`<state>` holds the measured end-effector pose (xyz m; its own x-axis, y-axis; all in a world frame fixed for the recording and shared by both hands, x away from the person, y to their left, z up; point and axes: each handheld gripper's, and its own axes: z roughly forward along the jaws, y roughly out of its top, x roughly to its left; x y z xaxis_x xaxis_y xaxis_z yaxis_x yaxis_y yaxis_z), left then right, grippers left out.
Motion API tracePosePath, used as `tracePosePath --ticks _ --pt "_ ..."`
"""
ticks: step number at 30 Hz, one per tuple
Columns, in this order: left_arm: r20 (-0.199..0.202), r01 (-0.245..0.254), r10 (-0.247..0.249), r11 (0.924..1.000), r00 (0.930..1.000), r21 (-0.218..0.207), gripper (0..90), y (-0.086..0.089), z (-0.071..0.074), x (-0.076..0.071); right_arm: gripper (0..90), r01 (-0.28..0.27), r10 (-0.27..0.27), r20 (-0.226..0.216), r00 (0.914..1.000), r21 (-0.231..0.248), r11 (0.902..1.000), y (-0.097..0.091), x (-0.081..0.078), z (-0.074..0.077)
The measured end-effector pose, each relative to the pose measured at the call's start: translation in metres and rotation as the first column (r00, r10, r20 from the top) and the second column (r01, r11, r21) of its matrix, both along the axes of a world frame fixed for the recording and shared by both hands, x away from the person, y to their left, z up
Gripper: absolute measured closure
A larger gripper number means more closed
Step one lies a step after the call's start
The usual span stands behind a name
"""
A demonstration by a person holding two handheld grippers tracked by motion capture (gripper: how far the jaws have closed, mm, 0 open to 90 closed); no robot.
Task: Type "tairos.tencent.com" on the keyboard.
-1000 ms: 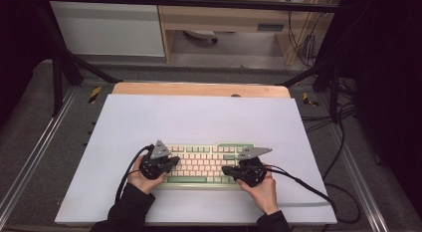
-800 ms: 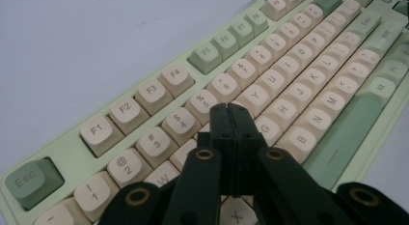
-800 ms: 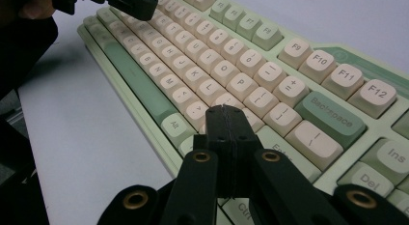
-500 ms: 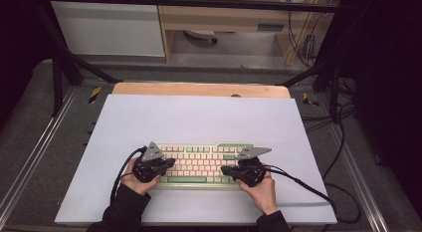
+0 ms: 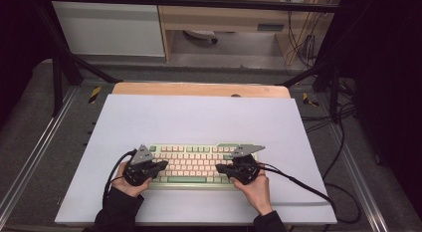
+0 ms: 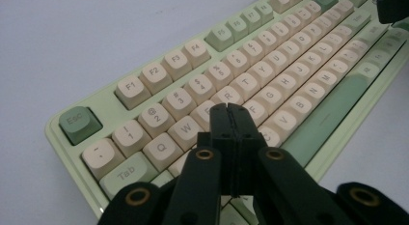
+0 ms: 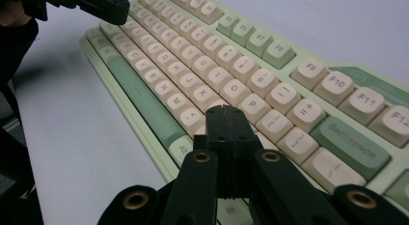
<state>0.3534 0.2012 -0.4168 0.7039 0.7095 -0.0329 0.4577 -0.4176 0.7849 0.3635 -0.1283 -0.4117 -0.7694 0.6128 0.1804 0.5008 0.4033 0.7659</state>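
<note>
keyboard (image 5: 194, 165) lies square to the person at the near middle of the white mat (image 5: 199, 117), long edge parallel to the mat's front edge; we take it that this puts both halves within reach of one hand each.

left gripper (image 5: 160, 165) hangs over the left end of the keys, right gripper (image 5: 221, 168) over the right end, tips pointing inward toward each other. each hand covers its own half, as in typing.

left gripper's own view: jaws clenched flat together, nothing between them, the joined tip (image 6: 229, 109) above the e/r/d keys. right gripper's own view: same, jaws pressed together and empty, tip (image 7: 223, 110) near the p and l keys, just short of the backspace key (image 7: 349, 140).

we judge the jaws are kept clenched so each pair acts as one narrow poking finger; spread jaws would strike two caps at once. whether either tip touches a cap we cannot tell.

cables (image 5: 298, 184) trail back toward the person, off the keys.
</note>
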Motion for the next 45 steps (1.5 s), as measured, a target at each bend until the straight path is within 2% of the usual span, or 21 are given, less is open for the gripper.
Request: tracePosePath --ticks 4,10,19,27,43,45 --pt "0.001 -0.003 0.003 1.0000 1.0000 -0.005 89.7 0.004 0.000 -0.002 90.0 -0.009 0.009 0.002 1.0000 -0.008 0.9999 0.010 0.003 0.000" --pt "-0.002 -0.011 0.011 0.9999 0.9999 -0.008 89.6 0.009 -0.001 -0.002 90.0 0.006 -0.006 0.007 1.0000 -0.004 1.0000 0.021 0.010 0.000" --pt "-0.002 -0.014 0.014 0.9997 0.9999 -0.017 89.6 0.012 0.000 -0.002 90.0 0.021 -0.021 0.014 0.9997 -0.038 0.9991 0.037 0.022 -0.004" --pt "-0.006 -0.016 0.016 0.9997 0.9999 -0.021 89.6 0.013 -0.001 -0.001 90.0 0.038 -0.037 0.005 0.9993 -0.051 0.9980 0.039 0.031 -0.010" --pt "-0.009 -0.014 0.013 0.9998 0.9999 -0.017 89.7 0.013 -0.002 -0.001 90.0 0.031 -0.031 0.001 0.9995 -0.061 0.9976 0.041 0.033 -0.017" --pt "-0.009 -0.013 0.013 0.9998 0.9999 -0.018 89.6 0.013 -0.002 -0.001 90.0 0.030 -0.031 -0.004 0.9995 -0.075 0.9967 0.042 0.034 -0.018"
